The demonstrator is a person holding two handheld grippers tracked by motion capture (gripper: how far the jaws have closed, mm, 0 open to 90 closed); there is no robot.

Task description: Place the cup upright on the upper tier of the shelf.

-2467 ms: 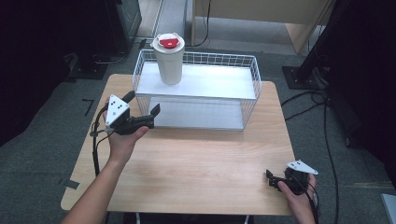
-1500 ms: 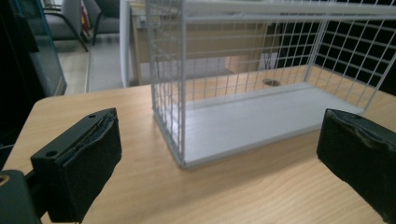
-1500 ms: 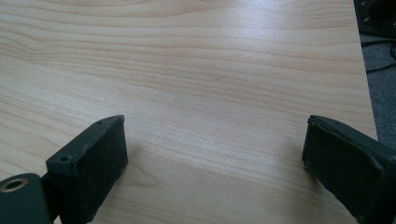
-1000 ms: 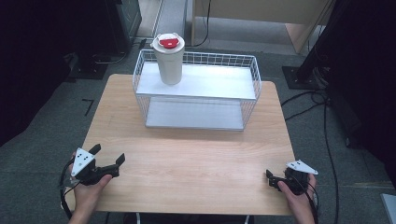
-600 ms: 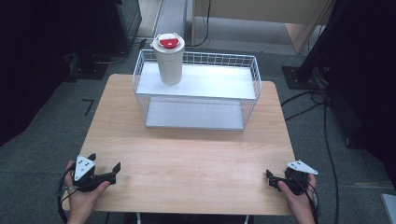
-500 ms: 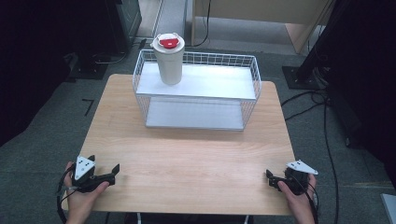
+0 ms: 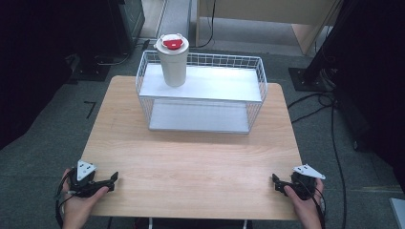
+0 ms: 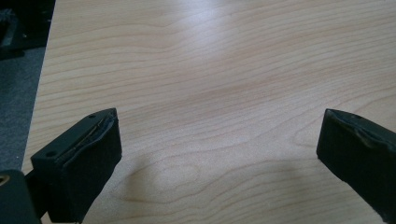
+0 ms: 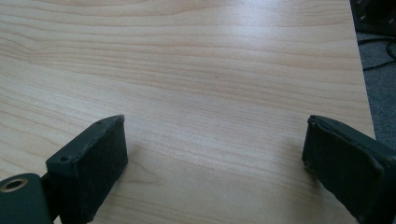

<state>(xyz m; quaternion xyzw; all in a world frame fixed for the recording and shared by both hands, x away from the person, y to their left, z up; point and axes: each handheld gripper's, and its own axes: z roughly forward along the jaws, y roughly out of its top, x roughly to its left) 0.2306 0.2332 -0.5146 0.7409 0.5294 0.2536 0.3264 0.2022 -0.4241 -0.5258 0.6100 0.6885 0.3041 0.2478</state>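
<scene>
A cream tumbler with a red lid [image 7: 172, 59] stands upright on the top shelf of a white wire rack [image 7: 203, 93] at the far side of the wooden table [image 7: 191, 162]. My left gripper [image 7: 112, 180] rests at the table's near left corner, open, with bare wood between its jaws [image 8: 219, 154]. My right gripper [image 7: 275, 182] sits at the near right corner, also open and holding nothing [image 9: 215, 158]. Both are far from the rack.
The rack has a lower shelf [image 7: 198, 117] with nothing on it. Cables [image 7: 329, 109] run over the grey floor to the right of the table. Dark equipment [image 7: 126, 19] stands behind the table at the left.
My left gripper came back from beside the rack to the near left corner of the table and has settled there. The right gripper has stayed still.
</scene>
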